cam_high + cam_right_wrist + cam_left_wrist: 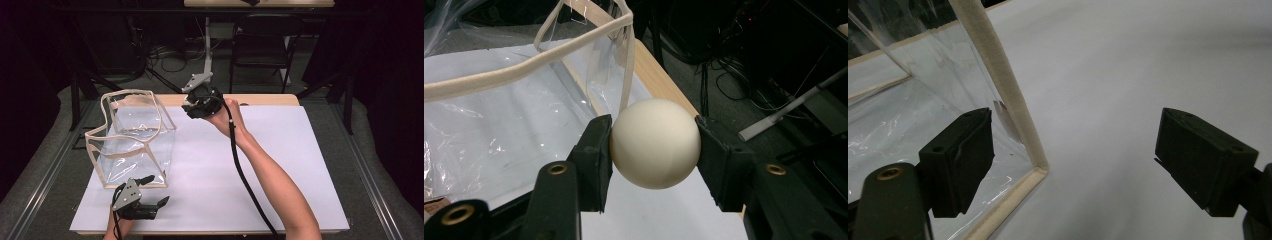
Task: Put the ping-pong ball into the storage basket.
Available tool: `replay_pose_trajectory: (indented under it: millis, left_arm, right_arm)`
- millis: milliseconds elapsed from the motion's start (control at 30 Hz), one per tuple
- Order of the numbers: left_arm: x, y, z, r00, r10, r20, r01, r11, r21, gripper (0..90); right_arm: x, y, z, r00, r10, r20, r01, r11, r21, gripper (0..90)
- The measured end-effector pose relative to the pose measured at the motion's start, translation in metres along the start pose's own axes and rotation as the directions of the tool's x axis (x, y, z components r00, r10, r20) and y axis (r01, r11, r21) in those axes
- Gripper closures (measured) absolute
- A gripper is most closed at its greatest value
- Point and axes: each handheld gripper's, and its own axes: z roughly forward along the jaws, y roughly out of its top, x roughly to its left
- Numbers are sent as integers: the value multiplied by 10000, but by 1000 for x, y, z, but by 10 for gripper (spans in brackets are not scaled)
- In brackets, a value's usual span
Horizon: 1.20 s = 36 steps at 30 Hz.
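We note a wooden tabletop (260,99) covered almost wholly by a white sheet (280,165); bare wood shows along the far edge. A clear plastic bag (134,142) with cream trim stands upright on the sheet at the left, open at the top.

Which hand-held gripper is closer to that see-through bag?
The left hand-held gripper. It sits open right at the clear bag's near bottom corner. The right hand-held gripper hangs off the bag's far right side, apart from it, shut on a white ball.
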Motion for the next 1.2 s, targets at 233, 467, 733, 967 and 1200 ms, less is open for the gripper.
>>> replay_pose_trajectory:
  millis: [233, 467, 733, 967, 1200]
  left_arm:
    - [0, 0, 0, 10000, 20, -16, -20, 10000, 31, 160]
    - [0, 0, 0, 10000, 12, 6, -12, 10000, -9, 160]
    - [0, 0, 0, 10000, 23, -6, -23, 10000, 40, 160]
    - [0, 0, 0, 10000, 11, 38, -10, 10000, -30, 160]
    - [0, 0, -1, 10000, -2, -10, 2, 10000, -34, 160]
  right_arm:
    - [2, 7, 0, 9999, -107, -42, 106, 9999, -49, 509]
    - [5, 13, -1, 9998, -194, -80, 193, 9998, -95, 509]
    - [8, 21, 0, 9991, -390, -146, 387, 9991, -178, 509]
    - [12, 29, 1, 9984, -517, -226, 515, 9986, -102, 509]
    - [18, 35, 5, 9973, -661, -320, 659, 9978, -88, 509]
